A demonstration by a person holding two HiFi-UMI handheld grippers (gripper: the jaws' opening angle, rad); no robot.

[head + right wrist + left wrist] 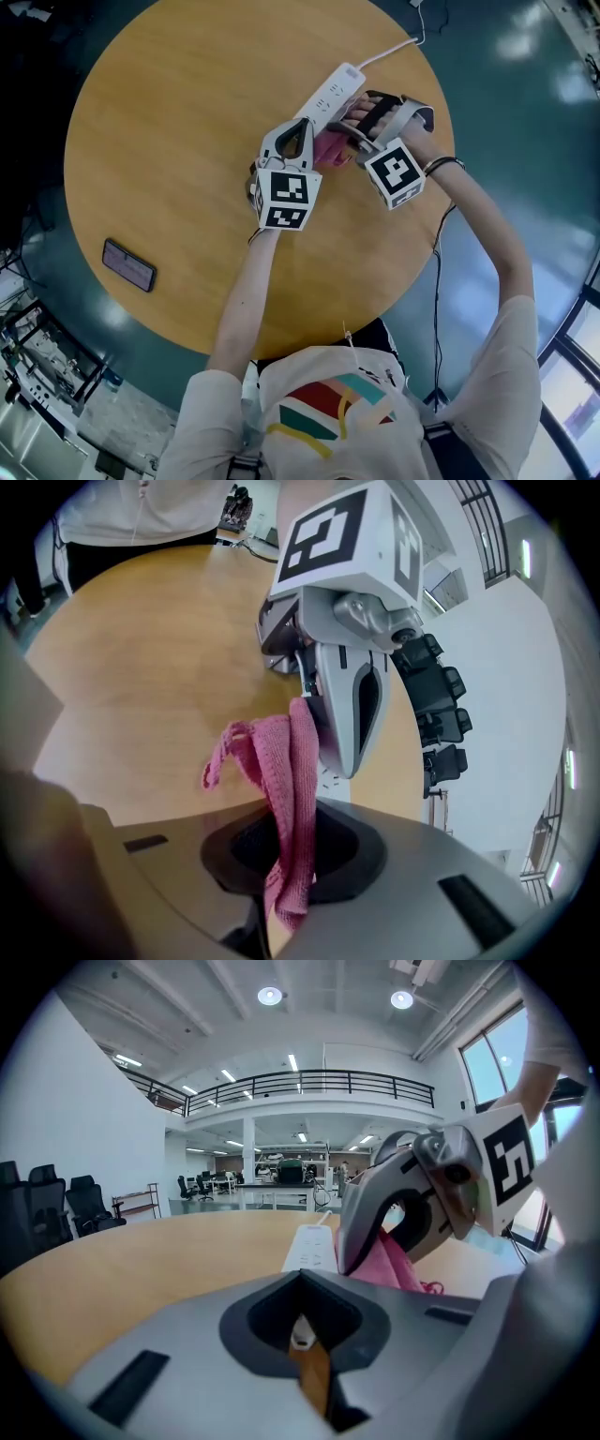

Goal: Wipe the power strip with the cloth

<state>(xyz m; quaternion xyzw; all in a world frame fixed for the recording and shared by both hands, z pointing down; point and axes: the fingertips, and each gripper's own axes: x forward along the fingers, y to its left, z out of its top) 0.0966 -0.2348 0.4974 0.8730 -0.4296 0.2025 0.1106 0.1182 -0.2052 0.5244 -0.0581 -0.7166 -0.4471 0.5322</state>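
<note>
- Power strip (330, 92), at 1 o'clock on the table (169, 141); print too small to read.
- Right gripper (349, 142) clamps the pink cloth (328, 150).
- Left gripper (294, 127): jaws together, nothing held.

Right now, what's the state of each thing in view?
strip: flat on table, cord trailing off the edge.
left gripper: shut, tips at the strip's near end.
right gripper: shut on cloth.
cloth: bunched, hanging out of the jaws.
phone: lying flat, screen dark.
</note>
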